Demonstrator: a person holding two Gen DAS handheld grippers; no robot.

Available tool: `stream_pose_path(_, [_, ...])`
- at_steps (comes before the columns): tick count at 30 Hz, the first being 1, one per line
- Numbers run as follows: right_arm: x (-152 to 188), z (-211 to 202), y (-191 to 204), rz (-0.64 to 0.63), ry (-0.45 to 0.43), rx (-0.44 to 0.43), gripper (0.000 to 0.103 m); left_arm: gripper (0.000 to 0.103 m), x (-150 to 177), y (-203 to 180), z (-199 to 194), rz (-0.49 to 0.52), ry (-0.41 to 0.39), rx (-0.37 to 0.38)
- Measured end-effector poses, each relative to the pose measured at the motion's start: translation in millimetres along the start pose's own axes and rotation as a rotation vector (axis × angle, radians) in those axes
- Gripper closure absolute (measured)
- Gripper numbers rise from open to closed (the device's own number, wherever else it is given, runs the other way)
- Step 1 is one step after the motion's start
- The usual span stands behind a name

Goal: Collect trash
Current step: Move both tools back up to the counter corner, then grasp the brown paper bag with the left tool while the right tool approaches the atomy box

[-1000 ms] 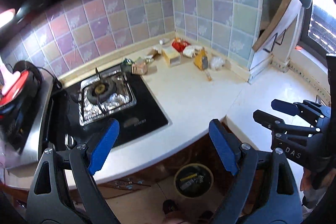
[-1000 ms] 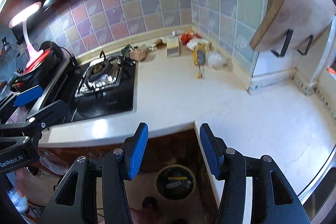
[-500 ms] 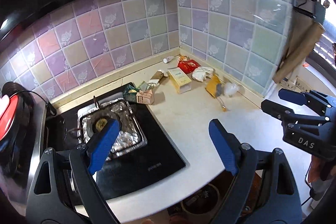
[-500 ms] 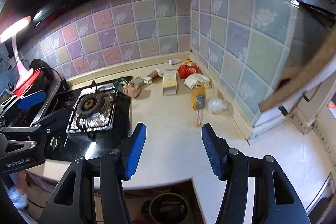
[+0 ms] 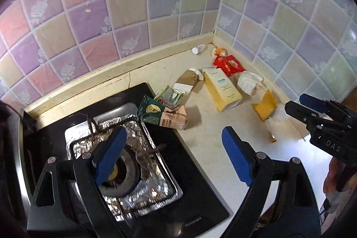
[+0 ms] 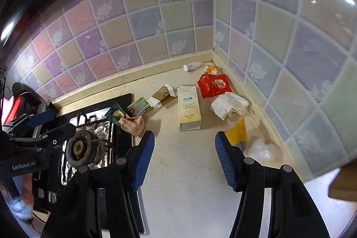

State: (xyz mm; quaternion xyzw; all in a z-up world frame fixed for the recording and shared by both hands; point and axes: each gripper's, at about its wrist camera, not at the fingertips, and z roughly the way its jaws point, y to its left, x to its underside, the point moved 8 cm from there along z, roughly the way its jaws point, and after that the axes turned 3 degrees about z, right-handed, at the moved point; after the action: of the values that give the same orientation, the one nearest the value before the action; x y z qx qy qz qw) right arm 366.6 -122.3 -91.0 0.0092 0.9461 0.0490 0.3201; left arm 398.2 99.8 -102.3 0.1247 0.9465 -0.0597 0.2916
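One yellow box (image 6: pixel 189 108), one red packet (image 6: pixel 213 84) (crumpled) — two claws (image 6: pixel 184 158) apart.

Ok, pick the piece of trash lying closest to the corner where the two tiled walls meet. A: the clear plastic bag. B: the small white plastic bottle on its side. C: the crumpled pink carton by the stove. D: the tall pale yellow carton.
B: the small white plastic bottle lies against the back wall next to the corner, while the pale yellow carton lies farther out on the counter.
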Motion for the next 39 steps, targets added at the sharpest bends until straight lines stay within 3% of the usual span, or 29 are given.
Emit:
stream_pose_path(9, [-29, 120, -2, 0.068, 0.115, 0.028, 0.045, 0.017, -50, -23, 99, 0.158, 0.046, -0.034])
stream_pose_path(19, [-23, 225, -10, 0.101, 0.237, 0.046, 0.045, 0.017, -80, -29, 188, 0.087, 0.138, 0.036])
stream_pose_path(24, [-16, 244, -12, 0.084, 0.236, 0.052, 0.050, 0.017, -81, -34, 211, 0.087, 0.166, 0.053])
stream_pose_path(33, [-6, 228, -34, 0.151, 0.187, 0.052, 0.051, 0.019, -74, -45, 262, 0.105, 0.243, 0.030])
stream_pose_path(35, [-3, 224, -40, 0.168, 0.182, 0.050, 0.051, 0.027, -70, -46, 274, 0.104, 0.272, 0.023])
stream_pose_path(37, [0, 220, -44, 0.183, 0.181, 0.038, 0.051, 0.043, -65, -47, 283, 0.096, 0.303, 0.020])
stream_pose_path(39, [2, 215, -45, 0.189, 0.175, 0.032, 0.052, 0.051, -62, -48, 288, 0.092, 0.312, 0.018])
